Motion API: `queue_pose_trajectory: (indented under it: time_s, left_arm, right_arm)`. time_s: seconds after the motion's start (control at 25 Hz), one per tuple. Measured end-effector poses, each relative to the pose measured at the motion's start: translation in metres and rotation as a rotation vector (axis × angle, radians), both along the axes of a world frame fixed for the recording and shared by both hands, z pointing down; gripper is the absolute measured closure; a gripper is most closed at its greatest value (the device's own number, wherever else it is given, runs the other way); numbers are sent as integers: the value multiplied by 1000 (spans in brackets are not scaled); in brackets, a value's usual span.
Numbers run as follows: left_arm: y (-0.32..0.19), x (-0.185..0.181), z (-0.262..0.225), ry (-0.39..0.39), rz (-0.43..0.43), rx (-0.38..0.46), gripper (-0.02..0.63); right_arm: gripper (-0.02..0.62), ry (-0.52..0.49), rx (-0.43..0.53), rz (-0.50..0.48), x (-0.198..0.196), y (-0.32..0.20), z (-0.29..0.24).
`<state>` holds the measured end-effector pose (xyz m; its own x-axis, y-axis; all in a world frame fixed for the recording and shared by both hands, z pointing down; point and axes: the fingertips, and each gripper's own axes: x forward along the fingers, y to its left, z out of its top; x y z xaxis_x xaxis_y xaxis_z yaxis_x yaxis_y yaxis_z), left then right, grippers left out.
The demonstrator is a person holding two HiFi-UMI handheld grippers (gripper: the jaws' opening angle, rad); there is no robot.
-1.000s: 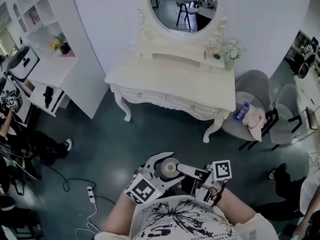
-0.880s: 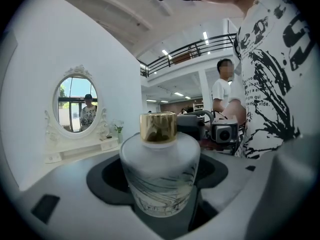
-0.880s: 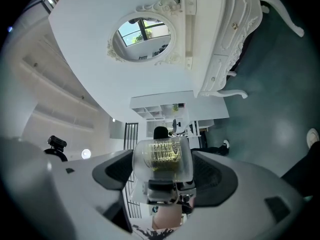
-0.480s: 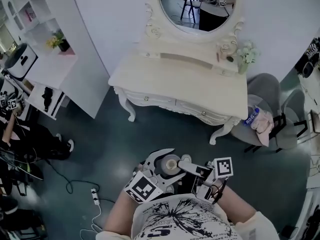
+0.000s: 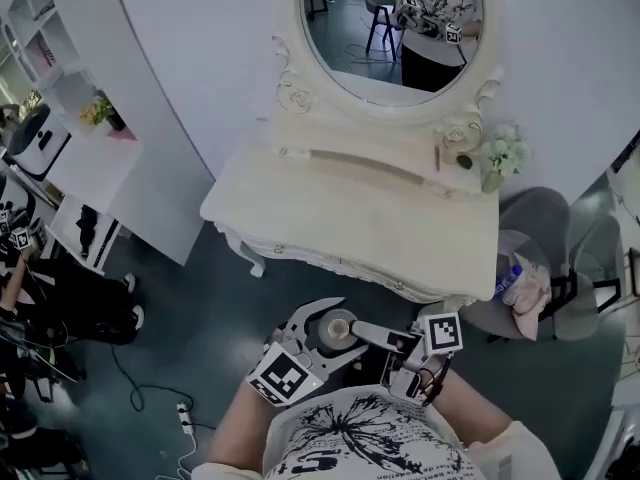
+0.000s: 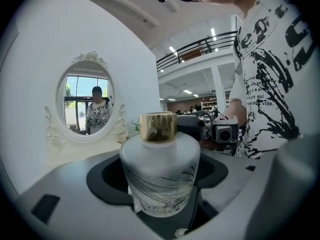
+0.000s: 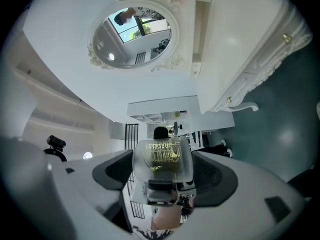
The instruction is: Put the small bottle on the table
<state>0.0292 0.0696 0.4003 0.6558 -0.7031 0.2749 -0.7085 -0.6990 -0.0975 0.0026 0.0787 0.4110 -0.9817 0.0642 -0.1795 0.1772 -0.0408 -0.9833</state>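
The small bottle (image 5: pixel 338 329) is frosted white with a gold cap, and it sits close in front of my chest, over the dark floor. My left gripper (image 5: pixel 345 331) is shut on it, the curved jaws wrapping its body; in the left gripper view the bottle (image 6: pixel 160 169) stands upright between the pads. From the right, my right gripper (image 5: pixel 354 334) also closes on the bottle (image 7: pixel 162 164), which fills the gap between its pads. The white dressing table (image 5: pixel 300 198) stands just ahead, a short way beyond the grippers.
An oval mirror (image 5: pixel 395 28) rises behind the tabletop, with a flower vase (image 5: pixel 497 158) and small items at its back right. A grey chair (image 5: pixel 530 288) with a plastic bottle stands at the right. White shelves (image 5: pixel 90 158) and a seated person (image 5: pixel 50 298) are at the left.
The dressing table has come closer and now lies directly ahead. Both grippers keep the same hold on the bottle in front of the chest.
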Motion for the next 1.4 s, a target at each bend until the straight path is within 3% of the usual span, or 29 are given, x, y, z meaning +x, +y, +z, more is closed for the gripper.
queue_pose_trajectory:
  time_s: [0.24, 0.56, 1.16, 1.4]
  left_arm:
    - [-91, 2, 1, -4, -14, 5, 255]
    - [-172, -9, 17, 21, 17, -22, 255]
    - [-275, -87, 55, 13, 281, -65, 255]
    - [-293, -114, 93, 6, 330, -112, 255]
  right_arm:
    - [225, 1, 0, -5, 2, -91, 0]
    - [225, 29, -23, 45, -9, -173, 17]
    - [225, 31, -71, 331, -88, -283, 54]
    - [225, 55, -95, 412, -114, -302, 89]
